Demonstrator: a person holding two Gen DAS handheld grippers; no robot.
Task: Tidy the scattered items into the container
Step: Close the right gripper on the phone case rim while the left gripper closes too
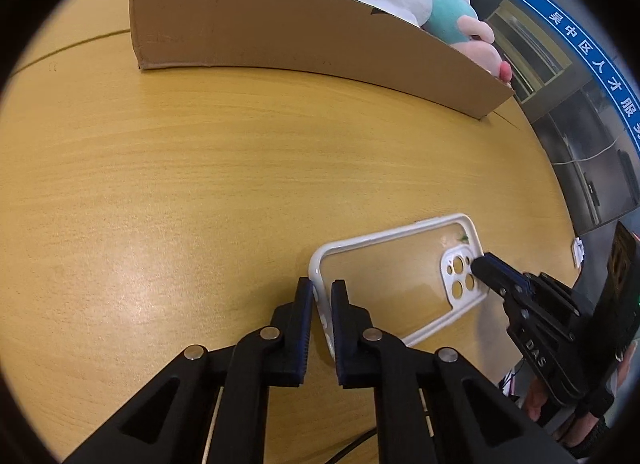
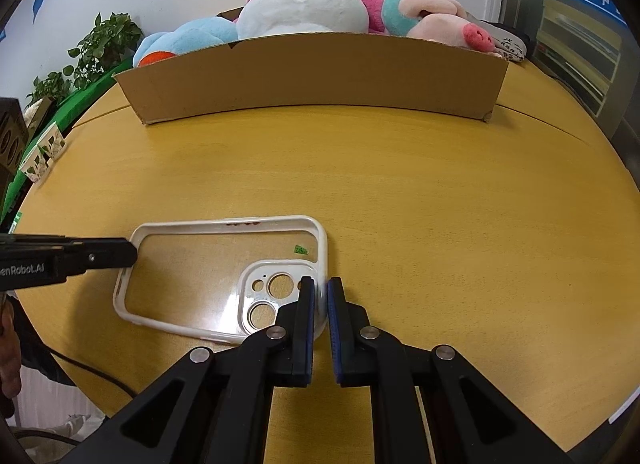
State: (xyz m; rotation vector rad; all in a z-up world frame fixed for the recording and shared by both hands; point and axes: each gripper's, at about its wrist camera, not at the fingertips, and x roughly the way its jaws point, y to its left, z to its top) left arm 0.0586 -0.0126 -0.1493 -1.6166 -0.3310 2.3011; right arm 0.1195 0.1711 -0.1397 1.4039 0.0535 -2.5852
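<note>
Clear, white-rimmed phone case (image 2: 208, 276)

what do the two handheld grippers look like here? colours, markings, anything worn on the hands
Both are black linkage grippers with silver pivot pins and blue ribbed pads on the fingers. The left gripper carries white "enRobot.AI" lettering on its side in the right wrist view; the right gripper shows "DAS" lettering in the left wrist view. The hand holding it wears a black glove.

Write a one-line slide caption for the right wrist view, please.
Both grippers pinch opposite ends of the white-rimmed phone case on the wooden table, before the cardboard box of plush toys.
</note>
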